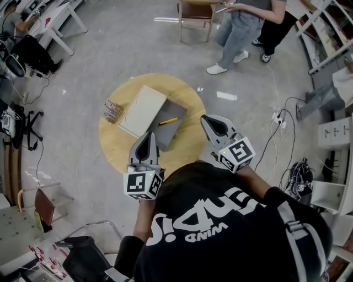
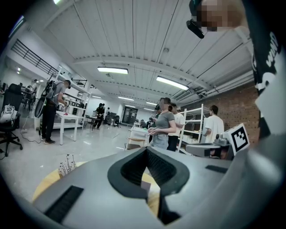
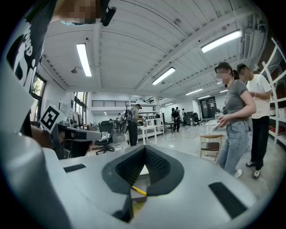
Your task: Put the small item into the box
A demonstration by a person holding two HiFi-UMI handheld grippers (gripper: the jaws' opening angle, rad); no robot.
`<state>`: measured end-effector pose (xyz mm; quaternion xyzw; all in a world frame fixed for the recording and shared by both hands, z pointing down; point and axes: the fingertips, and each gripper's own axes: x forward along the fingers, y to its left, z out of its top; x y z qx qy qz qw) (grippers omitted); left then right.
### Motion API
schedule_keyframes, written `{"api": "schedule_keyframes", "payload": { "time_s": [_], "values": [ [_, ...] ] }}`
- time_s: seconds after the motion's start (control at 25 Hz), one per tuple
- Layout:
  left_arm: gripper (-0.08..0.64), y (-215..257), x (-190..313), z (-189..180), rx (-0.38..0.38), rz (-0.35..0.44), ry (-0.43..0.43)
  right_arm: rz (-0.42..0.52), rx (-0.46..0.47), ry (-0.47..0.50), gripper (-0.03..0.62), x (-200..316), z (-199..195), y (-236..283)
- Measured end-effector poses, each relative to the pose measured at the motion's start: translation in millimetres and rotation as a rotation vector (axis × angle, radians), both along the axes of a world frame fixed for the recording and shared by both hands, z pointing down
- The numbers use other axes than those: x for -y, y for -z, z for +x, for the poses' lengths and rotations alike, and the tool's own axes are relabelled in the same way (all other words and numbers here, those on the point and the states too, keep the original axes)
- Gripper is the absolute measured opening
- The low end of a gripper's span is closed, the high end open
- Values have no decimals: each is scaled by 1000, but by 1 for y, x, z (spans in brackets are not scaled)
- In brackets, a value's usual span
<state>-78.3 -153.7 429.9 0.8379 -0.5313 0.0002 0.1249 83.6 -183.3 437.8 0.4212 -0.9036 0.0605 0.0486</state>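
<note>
A round wooden table (image 1: 118, 144) carries a flat grey box (image 1: 171, 131) with a white lid (image 1: 143, 110) lying partly over its left side. A yellow pencil (image 1: 168, 120) rests on the grey surface and shows through the jaws in the right gripper view as the pencil (image 3: 138, 191). A small striped item (image 1: 112, 111) sits at the table's left edge, and the left gripper view shows this item (image 2: 67, 166) too. My left gripper (image 1: 148, 135) hovers shut over the table's near side. My right gripper (image 1: 205, 118) is shut and empty at the table's right edge.
Two people (image 1: 242, 27) stand beyond the table beside a wooden chair (image 1: 195, 16). Cables and a power strip (image 1: 277, 118) lie on the floor at right. White desks (image 1: 52, 25) and shelving stand at the room's edges.
</note>
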Motion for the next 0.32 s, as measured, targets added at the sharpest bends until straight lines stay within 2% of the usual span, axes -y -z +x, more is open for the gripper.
{"api": "schedule_keyframes", "payload": {
  "time_s": [0.32],
  "values": [
    [9,1,-2,3,3,-1,3,-1,1,9,3,-3,2,1]
  ]
}}
